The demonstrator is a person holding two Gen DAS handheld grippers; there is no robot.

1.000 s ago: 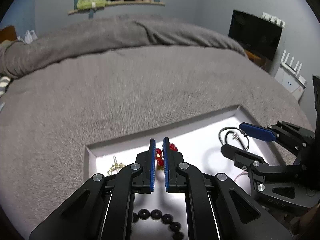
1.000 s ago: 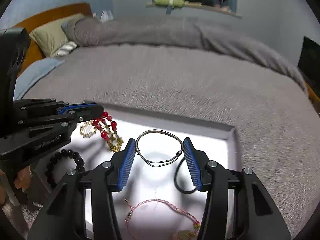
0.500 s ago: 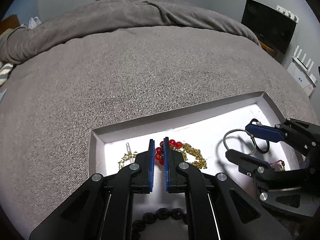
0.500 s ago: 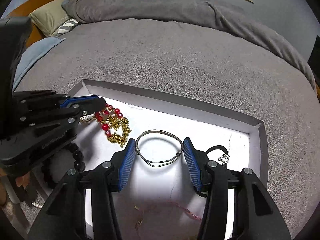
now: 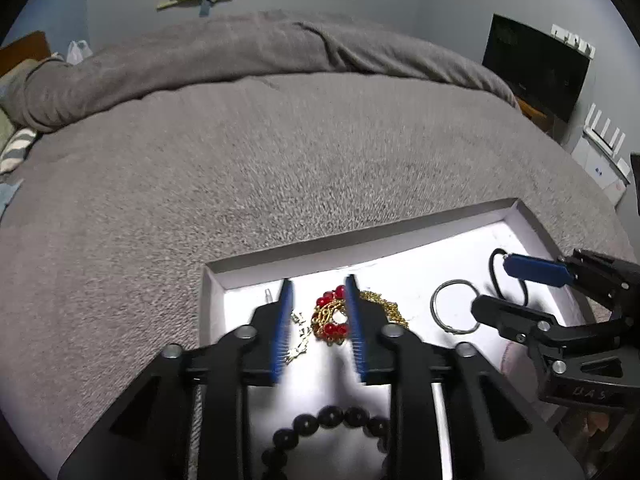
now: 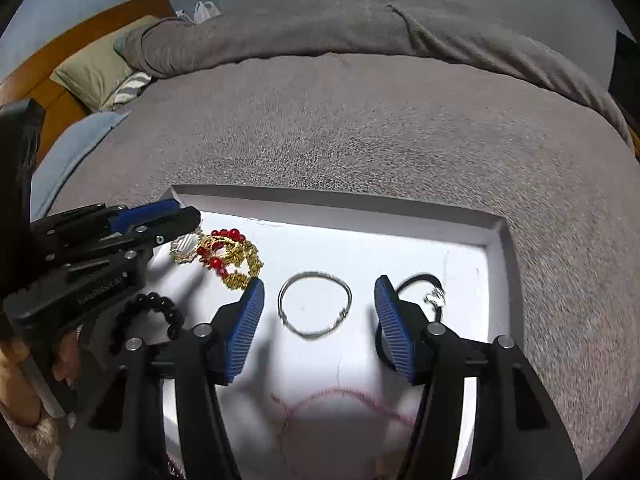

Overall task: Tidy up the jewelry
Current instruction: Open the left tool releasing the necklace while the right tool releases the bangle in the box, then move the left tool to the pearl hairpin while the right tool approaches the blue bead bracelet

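A: Right wrist view: the thin silver wire bangle (image 6: pixel 315 305) lies flat near the middle of the shallow white cardboard tray (image 6: pixel 498 240), between the wide-open fingers of the right gripper (image 6: pixel 318 330), which holds nothing.

B: It looks light and springy, likely slippery. I'd pinch across the wire at its near arc, gently.

A: It's nearly round, so no real long axis; its clasp side faces the tray's right edge.

B: And the left gripper (image 5: pixel 318 330)?

A: Parted, empty, over the tangled gold chain with red beads (image 5: pixel 332 316) by the tray's far left corner. Limp, snag-prone; lift by a bead cluster. The black bead bracelet (image 5: pixel 328 428) sits toward the near edge.
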